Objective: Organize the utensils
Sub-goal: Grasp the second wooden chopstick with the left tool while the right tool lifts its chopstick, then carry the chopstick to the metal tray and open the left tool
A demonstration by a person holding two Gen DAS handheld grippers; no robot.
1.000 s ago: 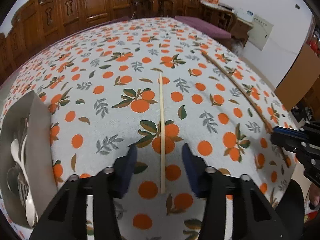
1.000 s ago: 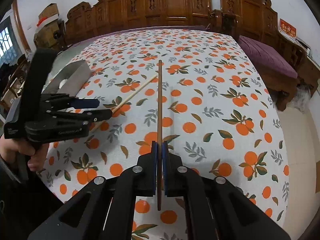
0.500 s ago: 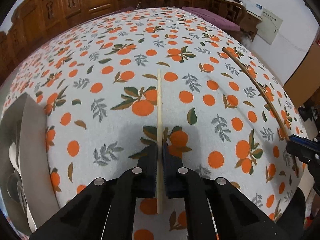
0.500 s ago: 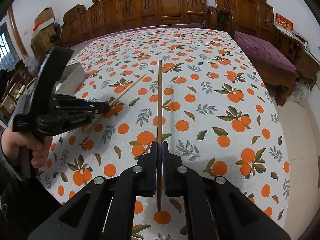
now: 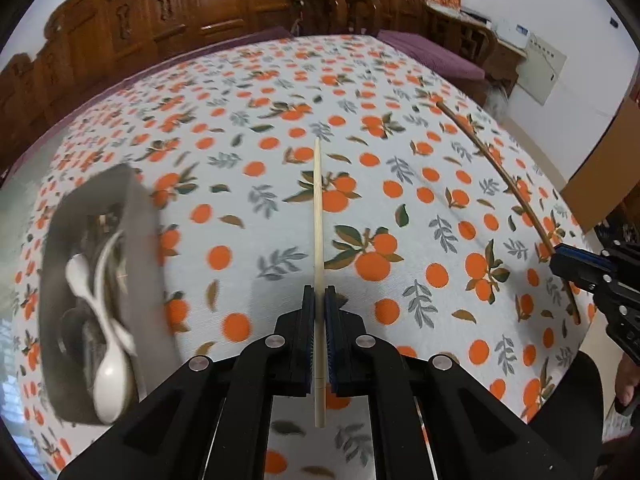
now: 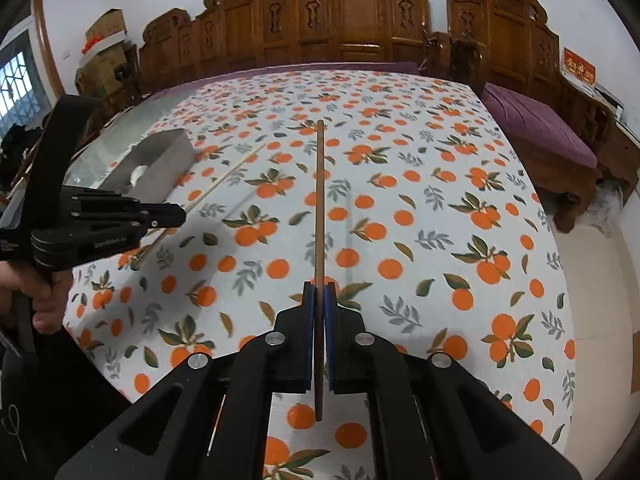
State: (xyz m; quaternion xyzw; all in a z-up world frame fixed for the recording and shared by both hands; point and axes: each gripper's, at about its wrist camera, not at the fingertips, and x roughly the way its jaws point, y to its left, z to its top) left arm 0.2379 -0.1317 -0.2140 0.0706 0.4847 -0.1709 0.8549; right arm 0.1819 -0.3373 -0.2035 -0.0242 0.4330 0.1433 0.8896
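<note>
My left gripper (image 5: 319,300) is shut on a pale wooden chopstick (image 5: 317,216) and holds it above the orange-print tablecloth, pointing away. My right gripper (image 6: 319,296) is shut on a dark brown chopstick (image 6: 319,200), also lifted and pointing away. The right gripper shows at the right edge of the left wrist view (image 5: 576,268) with the dark chopstick (image 5: 500,172). The left gripper shows at the left of the right wrist view (image 6: 160,216) with the pale chopstick (image 6: 228,172). A metal utensil tray (image 5: 148,240) lies at the left and holds white spoons (image 5: 108,320) and metal cutlery.
The tray also shows in the right wrist view (image 6: 168,156), far left. Carved wooden chairs (image 6: 360,28) line the table's far side. A purple cushioned seat (image 6: 536,128) stands to the right. The table edge drops to a tiled floor (image 6: 600,280) at right.
My left gripper has closed on the pale chopstick and lifted it off the cloth. It has swung so the tray is more in view. My right gripper still holds the dark chopstick.
</note>
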